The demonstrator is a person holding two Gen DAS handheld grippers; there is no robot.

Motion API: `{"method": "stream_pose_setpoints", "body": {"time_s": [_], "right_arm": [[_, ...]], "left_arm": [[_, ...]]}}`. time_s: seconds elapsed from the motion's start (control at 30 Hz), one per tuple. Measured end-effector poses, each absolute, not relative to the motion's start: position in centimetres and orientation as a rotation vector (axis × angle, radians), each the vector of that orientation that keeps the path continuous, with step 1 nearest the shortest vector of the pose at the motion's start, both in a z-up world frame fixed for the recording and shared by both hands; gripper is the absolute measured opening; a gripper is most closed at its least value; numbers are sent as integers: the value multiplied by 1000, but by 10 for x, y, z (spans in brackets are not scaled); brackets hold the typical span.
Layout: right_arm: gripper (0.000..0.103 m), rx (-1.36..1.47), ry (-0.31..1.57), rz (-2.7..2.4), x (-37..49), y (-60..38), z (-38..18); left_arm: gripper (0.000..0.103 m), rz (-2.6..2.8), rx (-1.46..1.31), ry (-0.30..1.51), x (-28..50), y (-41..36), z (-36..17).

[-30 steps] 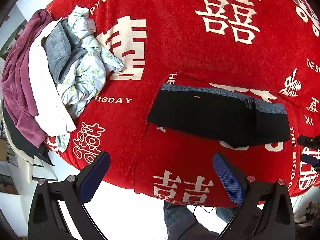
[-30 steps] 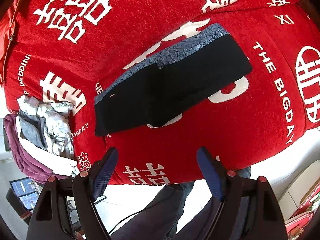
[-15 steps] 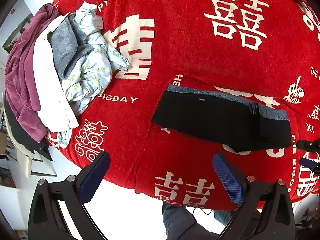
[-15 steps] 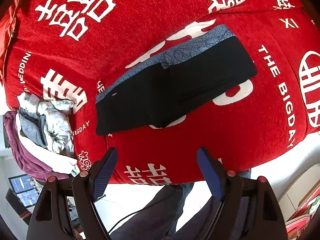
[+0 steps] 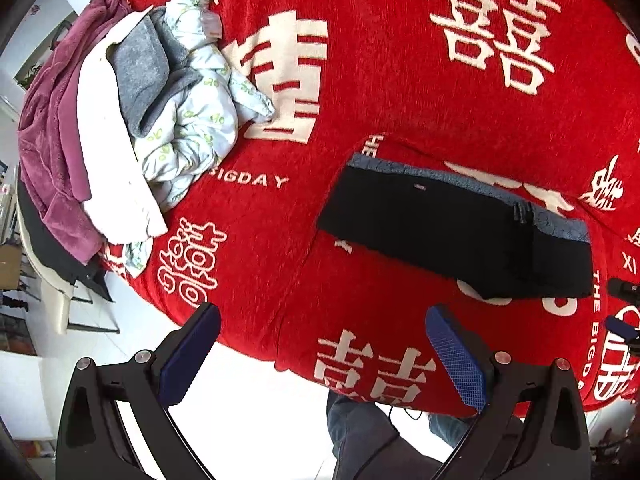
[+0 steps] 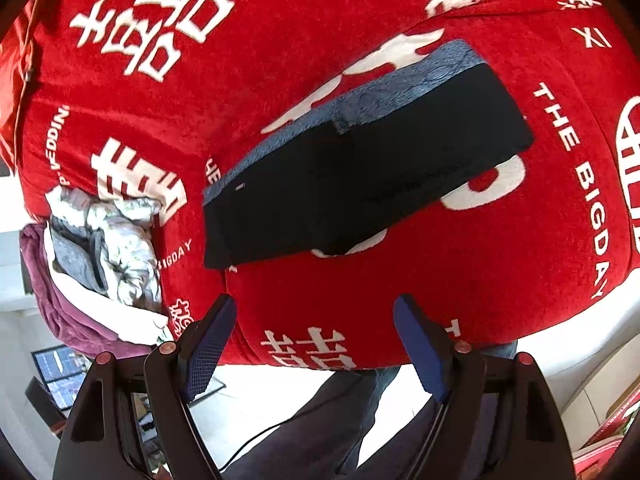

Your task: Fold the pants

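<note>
Black pants (image 5: 452, 232) with a grey-blue patterned waistband lie folded into a long flat rectangle on the red blanket (image 5: 400, 100). The right wrist view shows the same pants (image 6: 360, 172) slanting across the blanket (image 6: 500, 248). My left gripper (image 5: 320, 332) hangs open above the blanket's near edge, short of the pants, with nothing between its blue pads. My right gripper (image 6: 314, 324) is also open and empty, held over the near edge below the pants. Its tip (image 5: 622, 308) peeks in at the right edge of the left wrist view.
A heap of other clothes (image 5: 132, 132) lies at the left end: maroon fleece, white cloth, grey garment, pale printed fabric. The heap (image 6: 100, 264) shows at lower left in the right wrist view. A person's legs (image 6: 340, 432) stand at the near edge. White floor lies below.
The left wrist view has drifted slightly, so the clothes heap and pants sit a little further right and lower. The pants themselves have not moved. Both grippers stay open.
</note>
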State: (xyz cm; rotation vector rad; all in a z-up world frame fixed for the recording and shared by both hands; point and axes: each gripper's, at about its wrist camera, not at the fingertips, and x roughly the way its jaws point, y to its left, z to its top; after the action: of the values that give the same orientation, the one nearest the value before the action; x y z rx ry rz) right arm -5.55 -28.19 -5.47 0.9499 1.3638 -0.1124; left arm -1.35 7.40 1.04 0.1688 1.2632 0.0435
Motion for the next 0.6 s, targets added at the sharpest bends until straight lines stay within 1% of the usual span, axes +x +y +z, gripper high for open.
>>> {"method": "stream_pose_setpoints", "body": {"time_s": [0.27, 0.43, 0.6], "right_arm": [[84, 901, 1332, -192, -83, -341, -51], [84, 801, 1354, -198, -97, -382, -49], [84, 694, 1416, -199, -98, -420, -66]], "left_arm": [[103, 45, 210, 1325, -25, 28, 7], [103, 62, 191, 1343, -38, -8, 3], [103, 46, 151, 1391, -44, -27, -10]]}}
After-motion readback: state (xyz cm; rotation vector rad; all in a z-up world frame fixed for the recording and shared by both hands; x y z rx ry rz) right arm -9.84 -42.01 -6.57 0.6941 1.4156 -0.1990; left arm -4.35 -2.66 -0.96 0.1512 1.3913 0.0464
